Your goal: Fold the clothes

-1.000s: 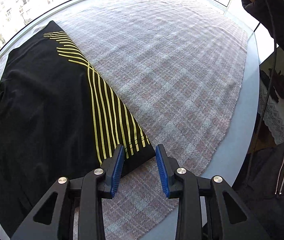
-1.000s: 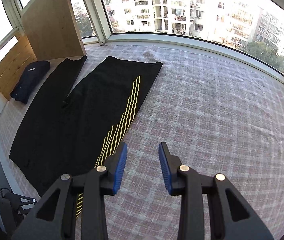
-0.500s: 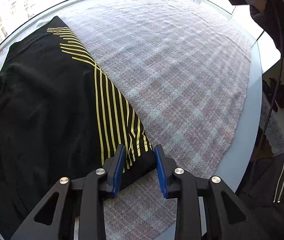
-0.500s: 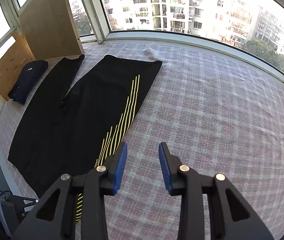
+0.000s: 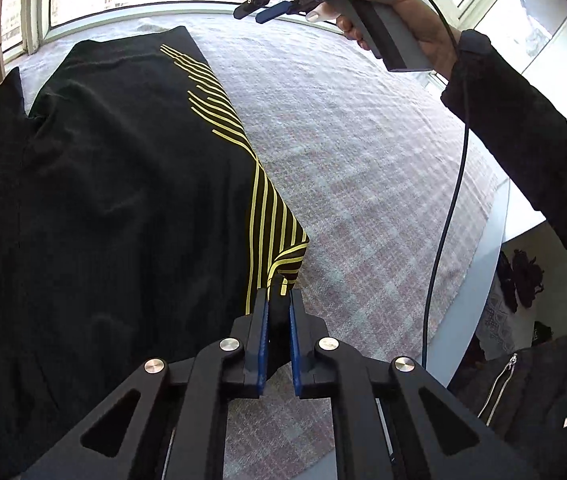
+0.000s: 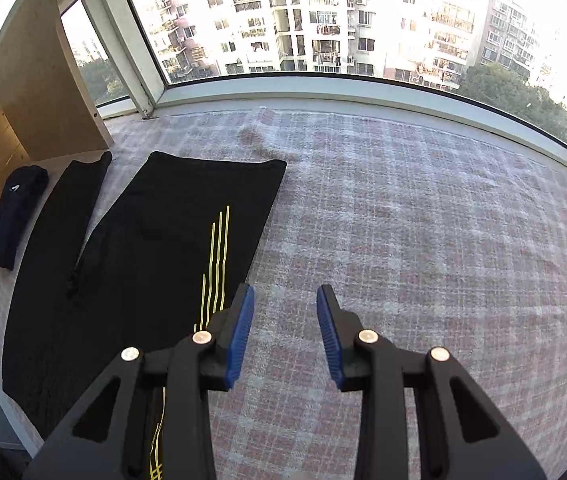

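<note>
Surface: plaid-covered surface (image 6: 423, 220) beneath bay windows.
Garment: black garment (image 5: 123, 200) flat, long axis running away toward the windows.
Left hand-held gripper (image 5: 279, 300): nearer; clamped on near striped corner.
Right hand-held gripper (image 6: 285, 308): agape, empty, above bare cloth beside garment.

Legible text: the letters "DAS" in pale print on the black top housing of the right hand-held gripper (image 5: 271, 10), seen from the left wrist view. A small white mark on the dark bundle (image 6: 15, 216) by the wooden panel cannot be read.
</note>
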Demonstrator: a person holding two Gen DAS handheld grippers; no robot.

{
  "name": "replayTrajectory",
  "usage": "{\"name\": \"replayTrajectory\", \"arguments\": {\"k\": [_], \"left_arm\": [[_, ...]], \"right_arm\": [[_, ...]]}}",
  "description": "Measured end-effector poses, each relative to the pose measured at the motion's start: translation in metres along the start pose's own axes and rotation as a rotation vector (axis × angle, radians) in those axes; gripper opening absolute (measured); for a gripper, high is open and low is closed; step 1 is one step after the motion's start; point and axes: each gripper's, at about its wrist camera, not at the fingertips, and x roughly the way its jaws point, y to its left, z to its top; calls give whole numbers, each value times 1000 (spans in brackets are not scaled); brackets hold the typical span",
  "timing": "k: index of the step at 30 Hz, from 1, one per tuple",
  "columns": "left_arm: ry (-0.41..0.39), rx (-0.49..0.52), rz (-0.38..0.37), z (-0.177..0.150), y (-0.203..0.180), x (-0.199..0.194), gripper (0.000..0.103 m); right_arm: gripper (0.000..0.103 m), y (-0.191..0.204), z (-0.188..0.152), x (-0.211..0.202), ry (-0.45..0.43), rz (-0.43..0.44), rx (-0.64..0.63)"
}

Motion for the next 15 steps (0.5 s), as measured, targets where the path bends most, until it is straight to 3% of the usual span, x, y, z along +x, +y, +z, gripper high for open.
{"name": "replayTrajectory", "arguments": {"k": [1, 7, 10, 15], "left_arm": [[-7, -38, -12, 1, 4, 0, 8], [-21, 35, 46, 5, -3, -6, 8], [-23, 14, 42, 8, 2, -10, 8], [-45, 26, 59, 8, 4, -19, 7]], "right_arm": [[32, 0, 10, 10, 5, 8, 10], [33, -1, 60, 69, 67, -4, 70], [33, -10, 71, 90, 109, 55, 168], [33, -13, 76, 102, 139, 91, 220]]}}
